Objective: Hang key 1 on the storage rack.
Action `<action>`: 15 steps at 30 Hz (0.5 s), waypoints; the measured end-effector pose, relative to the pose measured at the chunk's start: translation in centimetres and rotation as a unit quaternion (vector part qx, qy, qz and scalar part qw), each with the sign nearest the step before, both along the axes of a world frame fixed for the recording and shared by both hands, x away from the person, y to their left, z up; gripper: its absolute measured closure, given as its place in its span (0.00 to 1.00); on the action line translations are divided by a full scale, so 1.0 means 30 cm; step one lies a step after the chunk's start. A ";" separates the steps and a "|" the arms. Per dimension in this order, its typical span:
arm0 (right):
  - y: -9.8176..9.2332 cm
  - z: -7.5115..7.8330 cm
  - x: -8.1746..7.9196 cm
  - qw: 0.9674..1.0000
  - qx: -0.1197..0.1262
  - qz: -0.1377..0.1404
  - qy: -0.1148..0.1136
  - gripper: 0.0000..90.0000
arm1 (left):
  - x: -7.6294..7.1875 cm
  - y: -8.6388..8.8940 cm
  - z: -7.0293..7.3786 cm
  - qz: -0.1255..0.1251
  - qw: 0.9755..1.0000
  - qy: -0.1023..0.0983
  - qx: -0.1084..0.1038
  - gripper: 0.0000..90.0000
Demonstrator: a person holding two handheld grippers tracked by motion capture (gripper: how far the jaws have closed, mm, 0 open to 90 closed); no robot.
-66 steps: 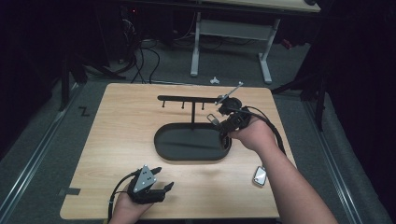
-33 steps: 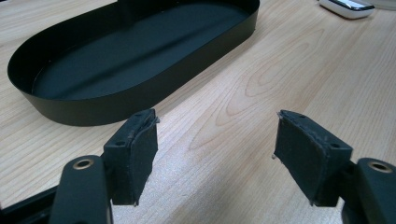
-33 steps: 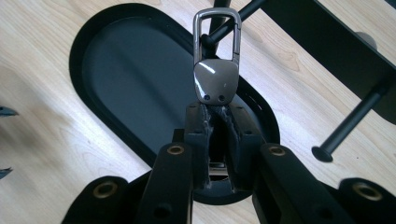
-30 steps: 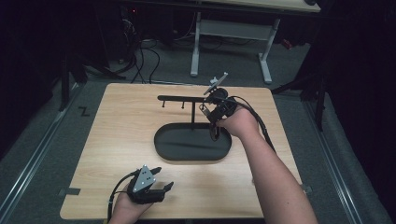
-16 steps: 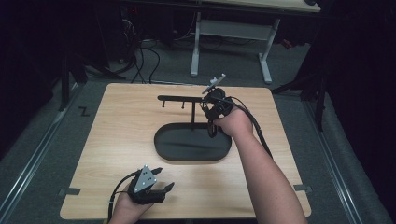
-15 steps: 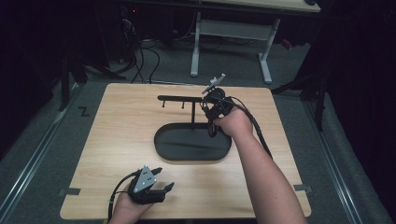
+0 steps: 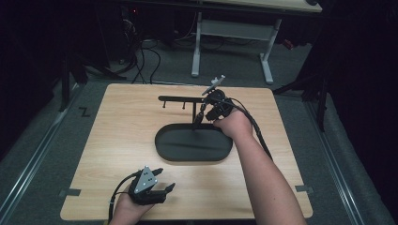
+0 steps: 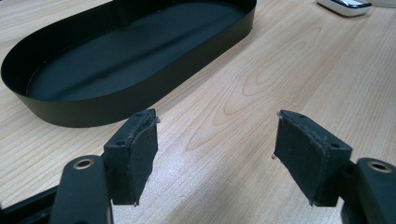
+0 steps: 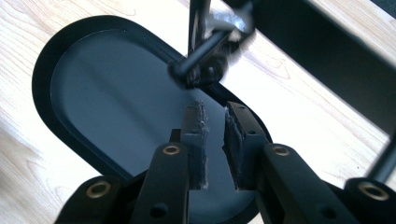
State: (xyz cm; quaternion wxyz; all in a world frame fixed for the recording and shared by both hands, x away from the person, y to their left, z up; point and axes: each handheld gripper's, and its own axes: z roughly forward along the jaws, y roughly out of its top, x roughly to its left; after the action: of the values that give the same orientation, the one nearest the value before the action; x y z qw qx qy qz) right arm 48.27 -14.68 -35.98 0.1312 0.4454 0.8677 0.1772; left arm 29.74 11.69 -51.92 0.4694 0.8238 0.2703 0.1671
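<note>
The right gripper (image 7: 202, 118) hangs over the tray's (image 7: 164, 149) far edge beside the stand's post (image 7: 194, 112), jaws nearly closed on nothing, just opening. The left gripper (image 7: 162, 180) rests spread wide, empty, near the table's (image 7: 117, 122) front edge, farther from the stand.

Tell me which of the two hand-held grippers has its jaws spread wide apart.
The left hand-held gripper, low over bare wood near the table's front edge. The right hand-held gripper, over the black oval tray, shows a narrow gap.

One wooden table (image 7: 117, 140), one black oval tray (image 7: 193, 144), one black stand (image 7: 180, 99), two grippers.
</note>
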 end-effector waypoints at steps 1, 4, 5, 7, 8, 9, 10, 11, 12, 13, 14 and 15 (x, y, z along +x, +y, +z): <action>-0.005 0.001 -0.005 1.000 -0.001 0.001 0.000 0.87 | 0.000 -0.001 0.000 -0.001 1.000 0.000 0.001 0.34; -0.020 0.000 -0.028 1.000 -0.001 0.005 0.000 0.84 | 0.000 -0.004 -0.002 -0.002 1.000 0.000 0.002 0.34; -0.025 0.000 -0.037 1.000 0.000 0.005 0.000 0.83 | 0.000 -0.005 -0.002 -0.002 1.000 0.000 0.002 0.34; -0.038 0.001 -0.060 1.000 0.006 0.003 -0.001 0.81 | 0.000 -0.006 -0.003 -0.002 1.000 0.000 0.003 0.34; -0.038 0.001 -0.060 1.000 0.006 0.003 -0.001 0.81 | 0.000 -0.006 -0.003 -0.003 1.000 0.001 0.004 0.34; -0.054 0.001 -0.082 1.000 0.008 0.002 -0.003 0.79 | 0.000 -0.007 -0.003 -0.005 1.000 0.003 0.006 0.34; -0.061 0.000 -0.095 1.000 0.011 0.002 -0.005 0.78 | 0.000 -0.008 -0.003 -0.006 1.000 0.004 0.008 0.34; -0.068 -0.001 -0.109 1.000 0.014 0.002 -0.005 0.77 | 0.000 -0.009 -0.003 -0.006 1.000 0.004 0.008 0.34; -0.068 -0.001 -0.109 1.000 0.014 0.002 -0.005 0.77 | 0.000 -0.009 -0.003 -0.006 1.000 0.004 0.008 0.34; -0.083 -0.003 -0.137 1.000 0.014 0.001 -0.005 0.75 | -0.001 -0.013 -0.005 -0.004 1.000 0.001 0.006 0.34; -0.093 -0.005 -0.150 1.000 0.016 0.002 -0.006 0.74 | -0.002 -0.014 -0.004 -0.006 1.000 0.003 0.008 0.34; -0.101 -0.007 -0.165 1.000 0.019 0.000 -0.006 0.73 | -0.002 -0.014 -0.004 -0.007 1.000 0.004 0.011 0.34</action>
State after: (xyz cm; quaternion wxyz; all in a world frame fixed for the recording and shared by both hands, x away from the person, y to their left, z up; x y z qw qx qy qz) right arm 43.33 -17.72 -36.20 0.1282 0.4470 0.8632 0.1966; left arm 29.69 11.25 -52.04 0.4607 0.8314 0.2644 0.1632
